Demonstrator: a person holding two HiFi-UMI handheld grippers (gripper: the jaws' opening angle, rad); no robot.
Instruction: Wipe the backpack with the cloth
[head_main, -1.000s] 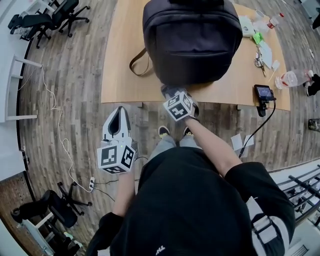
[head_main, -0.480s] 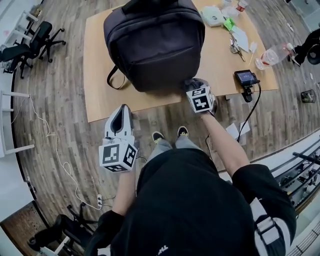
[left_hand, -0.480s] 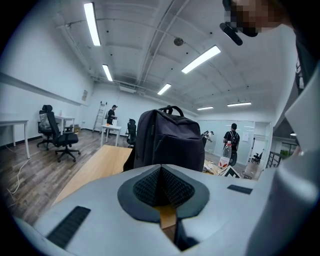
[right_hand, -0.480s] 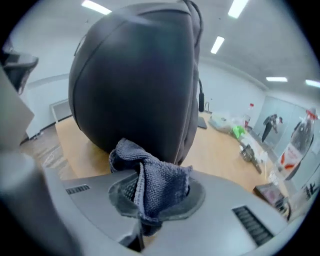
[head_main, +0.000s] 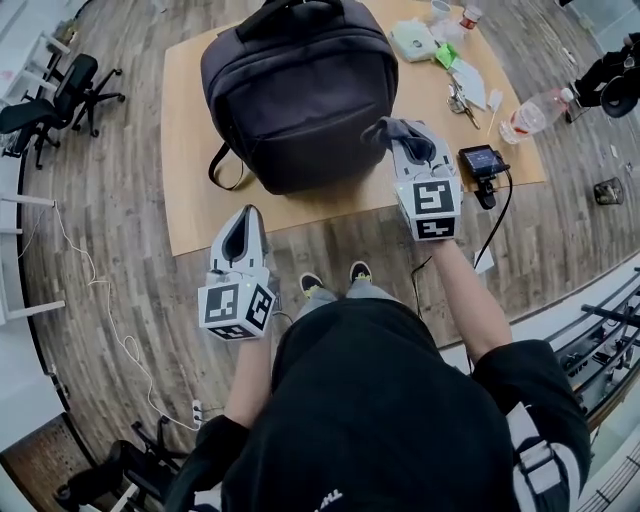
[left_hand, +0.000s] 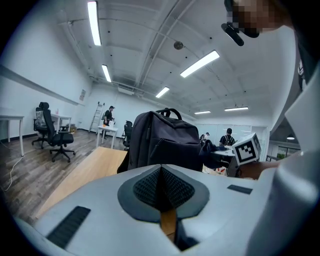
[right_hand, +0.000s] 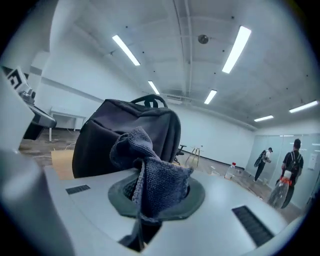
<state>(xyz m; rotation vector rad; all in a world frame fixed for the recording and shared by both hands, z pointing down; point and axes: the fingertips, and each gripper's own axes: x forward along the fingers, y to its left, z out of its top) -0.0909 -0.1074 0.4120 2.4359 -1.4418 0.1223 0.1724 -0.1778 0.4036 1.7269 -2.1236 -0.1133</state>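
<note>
**Cloth Held Next to the Backpack**

A big dark backpack (head_main: 300, 90) stands upright on a wooden table (head_main: 190, 200). It sits near the middle of the table, at 12 o'clock from the person.

The right gripper (head_main: 405, 150) is at about 4 o'clock from the backpack, over the table's near edge. Its jaws are closed tight on a gray cloth (right_hand: 150, 185). The cloth sticks up out of the jaws in a crumpled bunch. It is just beside the backpack's lower right corner. I cannot tell if it touches the bag.

The left gripper (head_main: 243, 218) is at about 7 o'clock from the backpack. It is over the wood floor, just past the table's near edge. Its jaws are pressed together with nothing between them. It points toward the backpack.

At 3 o'clock from the backpack, some small things lie on the table: a water bottle (head_main: 530, 112), a small black screen (head_main: 482, 160) and a white box (head_main: 412, 40). A black office chair (head_main: 60, 95) stands on the floor at 9 o'clock.
</note>
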